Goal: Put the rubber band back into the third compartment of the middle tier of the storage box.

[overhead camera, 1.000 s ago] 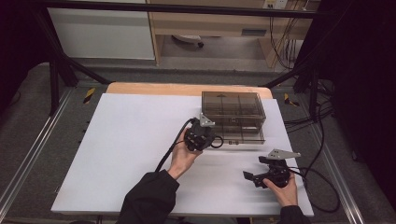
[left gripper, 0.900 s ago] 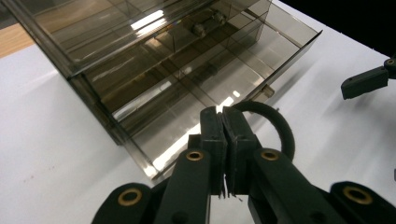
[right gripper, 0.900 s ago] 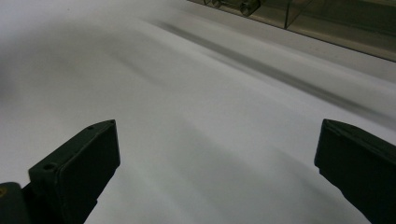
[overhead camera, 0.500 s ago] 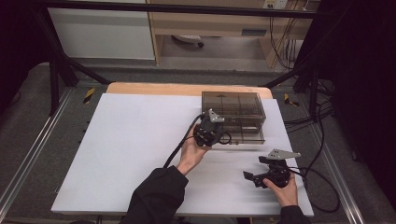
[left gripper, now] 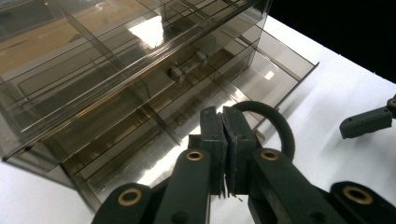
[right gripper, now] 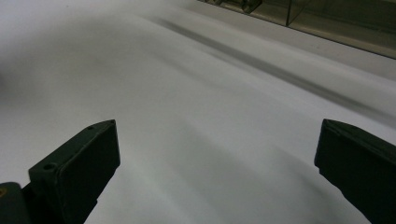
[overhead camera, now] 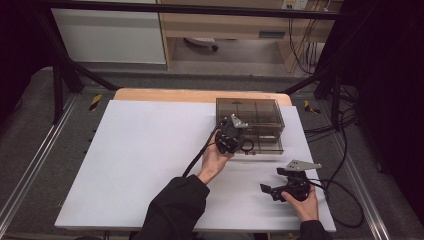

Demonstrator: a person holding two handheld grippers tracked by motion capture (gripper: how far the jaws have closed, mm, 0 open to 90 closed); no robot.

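The left gripper [overhead camera: 239, 141] has slid to the smoky drawer box [overhead camera: 260, 114] — jaws pinching a black ring [left gripper: 271, 122]; right gripper [overhead camera: 272, 191] spread.

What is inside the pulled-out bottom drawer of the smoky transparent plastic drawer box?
The open drawer shows only bare dividers; the shut left gripper, holding a black rubber ring, covers its near part.

Black ring [left gripper: 275, 123]: round loop, pinched at near edge, hanging above pulled-out lower drawer [left gripper: 261, 81] of smoky transparent drawer box [overhead camera: 250, 115]. Box: two-tier, compartmented, at far right of white table [overhead camera: 140, 160]; upper drawer closed.
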